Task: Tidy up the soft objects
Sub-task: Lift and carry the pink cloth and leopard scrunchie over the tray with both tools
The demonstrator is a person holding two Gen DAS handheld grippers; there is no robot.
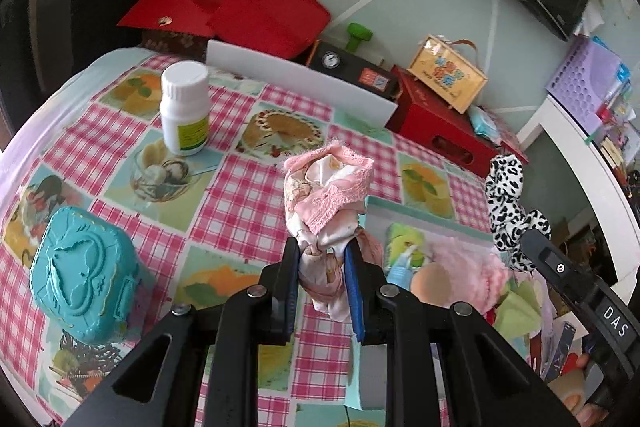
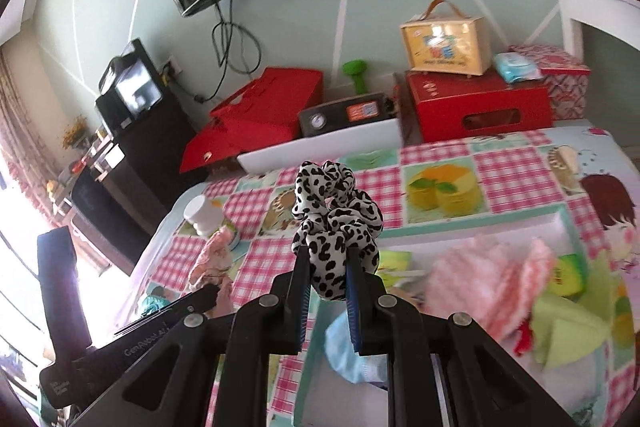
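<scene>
Both grippers are loaded and held up over the checked tablecloth [image 1: 248,187]. The left gripper [image 1: 322,267] is clamped on a bunched pink lace-trimmed garment [image 1: 328,187], which stands up out of the jaws with a tail of fabric drooping below them. The right gripper [image 2: 328,267] is pinched shut on a black-and-white spotted scrunchie [image 2: 336,219], which bulges up above the pads.

The landmark here is the mint-rimmed shallow box [image 2: 562,217] on the tablecloth, already holding a fluffy pink cloth [image 2: 480,275], a light green cloth [image 2: 576,331] and a pale blue piece [image 2: 348,359] near its close edge. Seen from the right wrist, the box lies directly below and ahead of the scrunchie, stretching away to the right. Seen from the left wrist, the box's near corner [image 1: 374,203] sits just to the right of the garment, so the left hand is off the box's left side.

I would judge the right hand the nearer one for a drop: the scrunchie hangs almost over the box, while the garment needs a sideways carry to the right first. The white bottle [image 1: 185,107] and teal case [image 1: 84,271] stand well away on the left.
</scene>
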